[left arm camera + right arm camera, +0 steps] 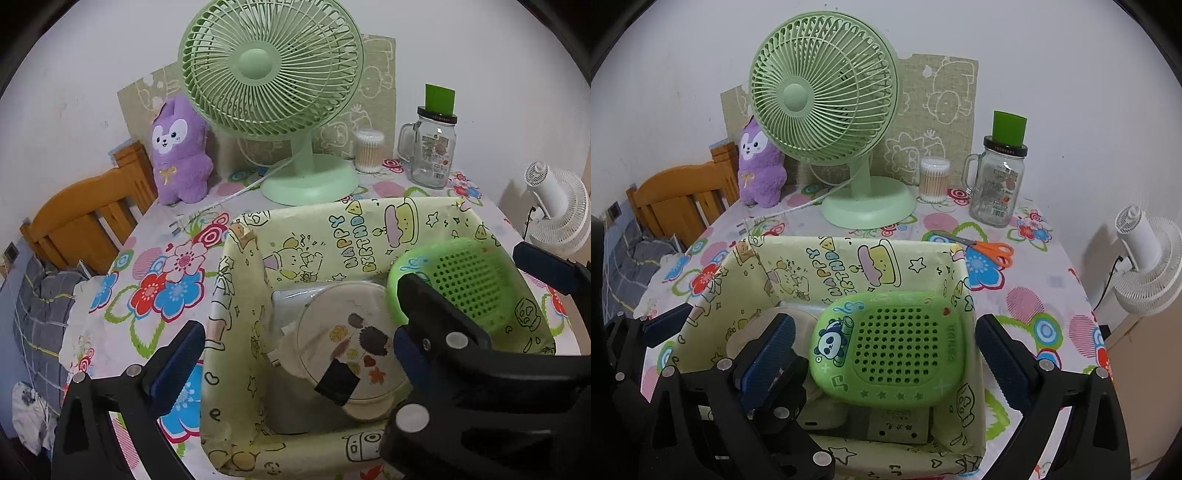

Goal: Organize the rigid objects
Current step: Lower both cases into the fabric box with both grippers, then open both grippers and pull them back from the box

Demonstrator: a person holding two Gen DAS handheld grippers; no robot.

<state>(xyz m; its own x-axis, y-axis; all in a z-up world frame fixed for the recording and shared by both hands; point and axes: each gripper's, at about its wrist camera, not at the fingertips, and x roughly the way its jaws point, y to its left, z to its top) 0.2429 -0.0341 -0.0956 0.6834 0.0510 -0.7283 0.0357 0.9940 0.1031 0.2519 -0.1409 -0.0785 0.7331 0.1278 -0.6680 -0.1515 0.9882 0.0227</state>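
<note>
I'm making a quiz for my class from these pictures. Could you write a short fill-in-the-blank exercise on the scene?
1. The scissors on the table have ___ handles.
2. The green perforated case lies inside the ___.
3. The plush toy beside the green fan is ___ in colour.
4. The green cup stands on top of the ___.

Missing words: orange; box; purple; jar

Both views are evenly lit by soft indoor light from above, a little dim and cool, with no hard glare. The white wall shades to grey toward its edges. The green fan casts only a faint shadow; the white fan throws a clearer one on the wall to its left. Fisheye distortion bends the tabletop and the box, and black vignette fills the corners. The centre is sharp; the near black fingers look slightly soft.
</note>
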